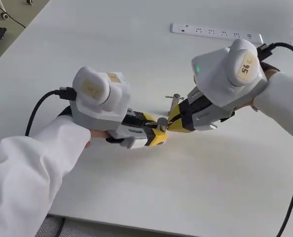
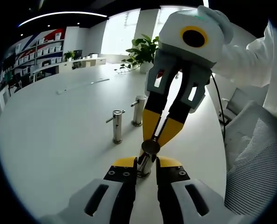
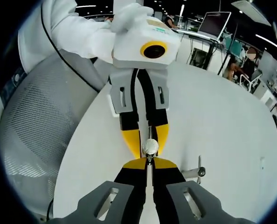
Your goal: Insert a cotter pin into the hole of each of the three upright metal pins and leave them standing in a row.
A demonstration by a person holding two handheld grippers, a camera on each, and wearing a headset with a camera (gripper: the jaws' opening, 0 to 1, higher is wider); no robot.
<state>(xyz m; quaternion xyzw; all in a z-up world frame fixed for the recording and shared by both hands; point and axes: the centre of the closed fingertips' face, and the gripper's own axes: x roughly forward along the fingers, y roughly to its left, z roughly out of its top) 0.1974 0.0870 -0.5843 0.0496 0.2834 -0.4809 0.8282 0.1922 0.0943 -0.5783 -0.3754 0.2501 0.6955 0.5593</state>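
The left tongs [image 2: 147,164], at bottom centre of the left gripper view, are clenched on the upright metal pin [image 2: 149,150], whose long axis stands vertical on the tabletop [image 2: 59,130]. Just above it, the right tongs [image 2: 159,134] grasp what seems to be a thin cotter pin [image 2: 162,122], which points down toward the pin's head.

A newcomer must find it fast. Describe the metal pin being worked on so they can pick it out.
On the white table, find where the left gripper and right gripper meet tip to tip. The metal pin stands upright there, clamped by the left one. Unlike the two free pins beyond it, each crossed by a cotter pin, it is held.
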